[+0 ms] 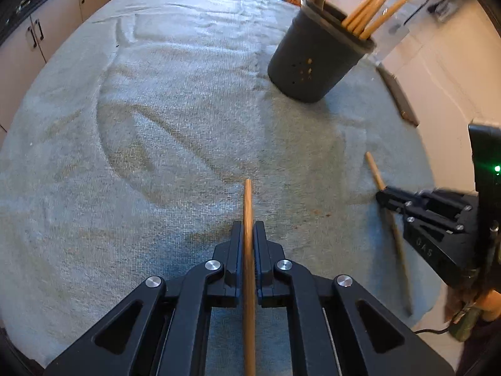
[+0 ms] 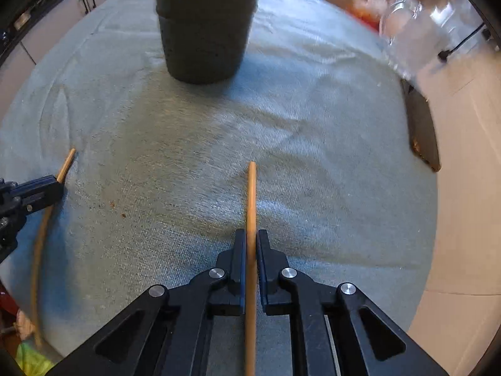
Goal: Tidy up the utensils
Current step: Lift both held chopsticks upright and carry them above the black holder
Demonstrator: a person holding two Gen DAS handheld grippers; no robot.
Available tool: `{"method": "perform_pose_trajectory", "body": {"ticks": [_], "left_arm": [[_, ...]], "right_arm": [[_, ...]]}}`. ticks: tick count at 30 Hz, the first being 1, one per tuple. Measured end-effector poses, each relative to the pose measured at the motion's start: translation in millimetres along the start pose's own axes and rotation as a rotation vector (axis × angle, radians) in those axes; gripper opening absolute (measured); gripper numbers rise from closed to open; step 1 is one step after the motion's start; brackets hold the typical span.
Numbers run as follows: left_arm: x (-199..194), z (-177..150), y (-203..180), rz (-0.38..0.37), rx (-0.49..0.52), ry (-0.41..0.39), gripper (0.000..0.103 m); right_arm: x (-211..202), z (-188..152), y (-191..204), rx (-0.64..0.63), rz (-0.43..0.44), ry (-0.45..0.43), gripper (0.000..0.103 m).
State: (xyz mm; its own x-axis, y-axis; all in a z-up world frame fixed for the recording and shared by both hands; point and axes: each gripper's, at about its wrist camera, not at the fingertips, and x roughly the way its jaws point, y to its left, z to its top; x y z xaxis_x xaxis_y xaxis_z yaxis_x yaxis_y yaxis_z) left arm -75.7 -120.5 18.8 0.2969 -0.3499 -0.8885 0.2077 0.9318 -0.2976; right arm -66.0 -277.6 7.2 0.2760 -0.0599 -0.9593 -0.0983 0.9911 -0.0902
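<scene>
1. You hold 2 chopsticks over the towel (image 1: 156,125): your left gripper (image 1: 248,232) pinches one stick (image 1: 247,200), your right gripper (image 2: 251,239) pinches another (image 2: 251,188).
2. The holder (image 2: 203,40), already stocked with sticks, stands ahead of your right gripper, apart from both.
3. The step looks like carrying; next, each stick likely needs tipping upright and lowering into the holder's mouth.
4. The holder's rim is cropped in the right view, and each stick's rear end is hidden.
</scene>
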Motion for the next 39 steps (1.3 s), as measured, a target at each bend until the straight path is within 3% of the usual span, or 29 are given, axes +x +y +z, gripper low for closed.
{"method": "perform_pose_trajectory", "body": {"ticks": [6, 11, 16, 21, 28, 39], "left_arm": [[-57.6, -4.7, -6.6, 0.003, 0.035, -0.158, 0.006], [-111.4, -16.6, -14.8, 0.007, 0.074, -0.296, 0.006], [-149.5, -37.4, -31.5, 0.108, 0.134, -0.459, 0.006], [-162.0, -49.7, -42.9, 0.105, 0.159, -0.503, 0.006], [-179.5, -51.6, -57.9, 0.100, 0.180, -0.585, 0.006], [-210.2, -5.9, -74.9, -0.011, 0.181, -0.637, 0.006]], "right_arm": [[-54.6, -20.4, -19.7, 0.082, 0.105, -0.212, 0.007], [-107.1, -38.3, -26.5, 0.138, 0.139, -0.400, 0.007], [-144.9, -60.3, -29.9, 0.183, 0.155, -0.527, 0.007], [-166.4, -79.9, -23.2, 0.194, 0.147, -0.602, 0.007], [-174.3, -80.7, -26.3, 0.203, 0.173, -0.660, 0.007], [-197.1, -57.4, -46.4, 0.258, 0.240, -0.785, 0.007]]}}
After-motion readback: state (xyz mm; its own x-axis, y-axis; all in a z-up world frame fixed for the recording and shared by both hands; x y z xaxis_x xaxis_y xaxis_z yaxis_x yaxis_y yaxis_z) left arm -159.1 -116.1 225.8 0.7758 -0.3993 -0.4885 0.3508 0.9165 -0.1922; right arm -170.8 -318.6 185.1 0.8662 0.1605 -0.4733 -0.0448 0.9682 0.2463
